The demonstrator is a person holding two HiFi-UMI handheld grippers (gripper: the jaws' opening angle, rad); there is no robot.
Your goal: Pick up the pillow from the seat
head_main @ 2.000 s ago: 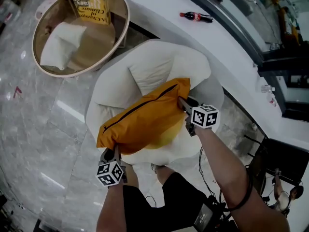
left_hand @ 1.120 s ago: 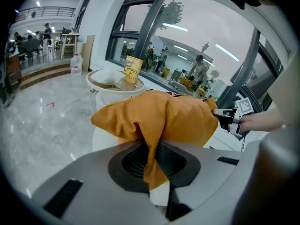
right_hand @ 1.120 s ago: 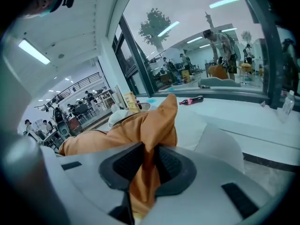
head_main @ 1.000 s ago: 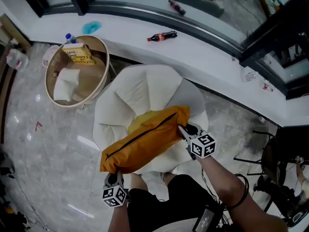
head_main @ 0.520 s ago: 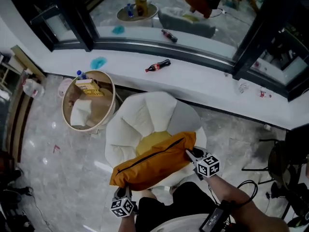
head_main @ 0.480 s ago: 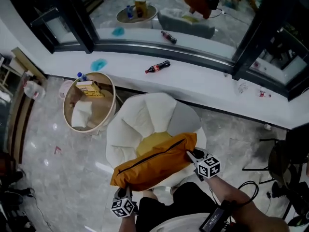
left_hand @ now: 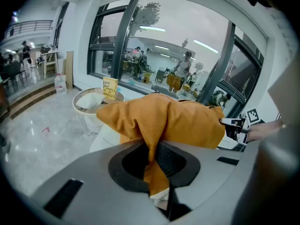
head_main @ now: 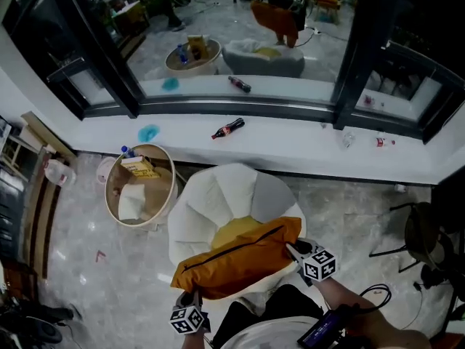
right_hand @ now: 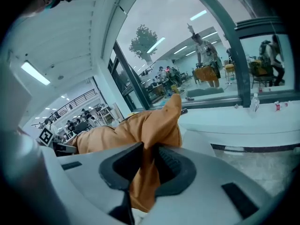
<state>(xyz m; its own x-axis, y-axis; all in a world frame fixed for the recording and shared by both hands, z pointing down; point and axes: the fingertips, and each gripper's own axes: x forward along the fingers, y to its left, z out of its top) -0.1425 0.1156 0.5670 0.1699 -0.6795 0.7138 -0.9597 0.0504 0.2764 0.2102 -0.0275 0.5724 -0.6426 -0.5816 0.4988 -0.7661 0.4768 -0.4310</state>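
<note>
Pillow (head_main: 236, 262) ends between left gripper (head_main: 190, 295), right gripper (head_main: 292, 249) fingers (right_hand: 172, 165)

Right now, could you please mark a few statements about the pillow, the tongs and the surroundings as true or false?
1. The left tongs and right tongs both clamp the orange pillow. True.
2. A cola bottle stands upright on the white ledge. False: it lies on its side.
3. The white chair sits below the pillow. True.
4. In the head view, the round table is at the chair's right. False: it is at its left.
</note>
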